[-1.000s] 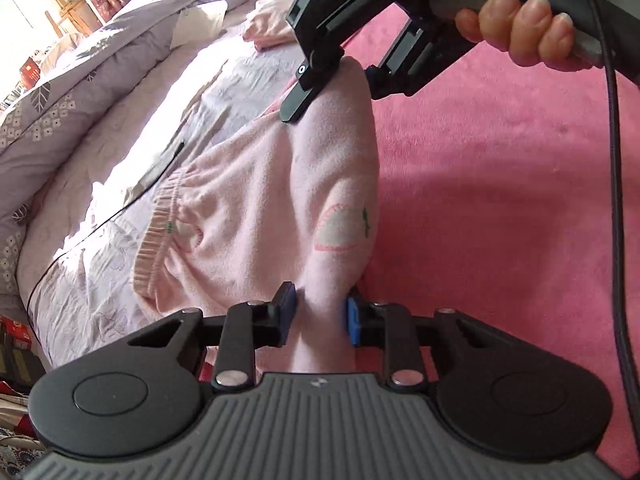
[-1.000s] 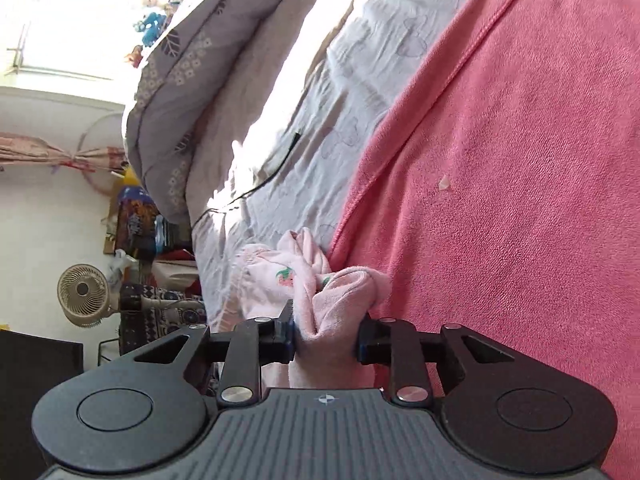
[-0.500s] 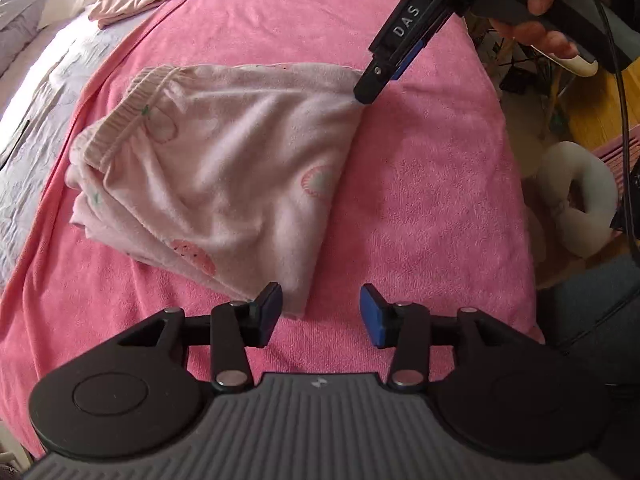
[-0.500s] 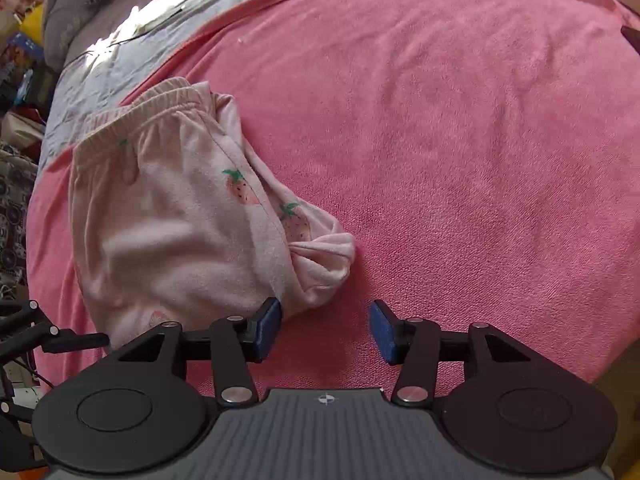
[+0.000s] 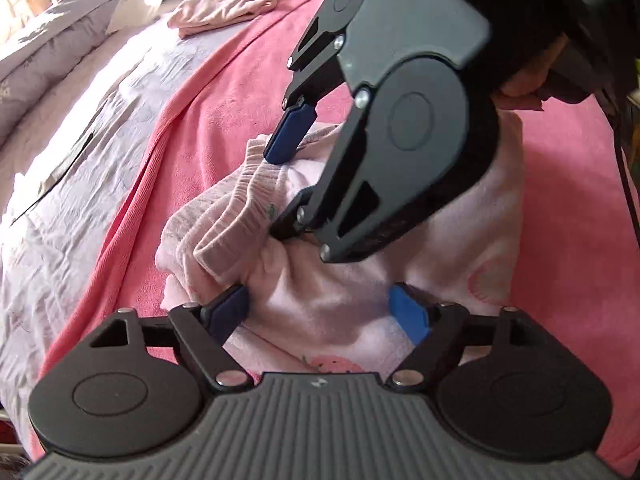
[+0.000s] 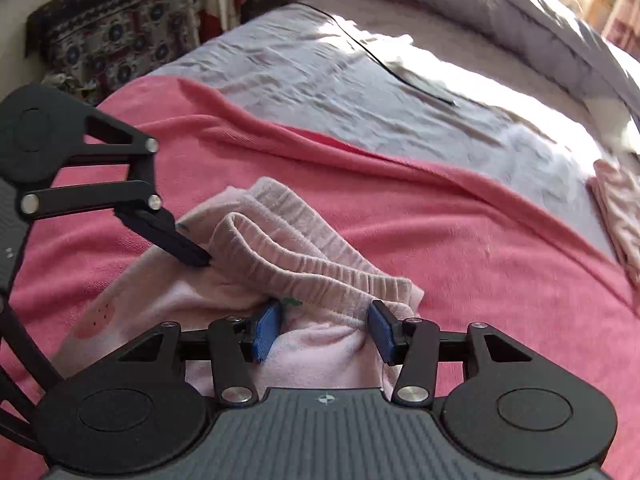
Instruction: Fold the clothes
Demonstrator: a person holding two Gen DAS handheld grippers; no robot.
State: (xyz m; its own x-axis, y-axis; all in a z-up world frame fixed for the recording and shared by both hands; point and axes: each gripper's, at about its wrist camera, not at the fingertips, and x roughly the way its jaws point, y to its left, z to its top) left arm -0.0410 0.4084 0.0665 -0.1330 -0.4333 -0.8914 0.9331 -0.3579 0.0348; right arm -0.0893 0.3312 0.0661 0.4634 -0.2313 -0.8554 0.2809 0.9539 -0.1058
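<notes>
At the left of the right wrist view, the left gripper comes in with one dark finger tip on the pink trousers, near the gathered waistband. In its own view the left gripper stands released, fingers spread wide over the cloth; its jaws have just been opening, with fabric beneath them but not pinched. The trousers lie bunched at lower centre on the pink blanket, which covers the bed. The right gripper straddles the waistband, fingers half spread; the left one seems to touch cloth, and no firm pinch shows, so I read it as released.

To do this step well, each gripper should take one end of the waistband cleanly, catching all layers, then draw it taut and flat before any fold.

Half a second ago the trousers lay smoother and flatter; now the waistband is rumpled into loops, and the right gripper fills the upper right of the left view, far closer than then. Another pale garment lies at upper left.
</notes>
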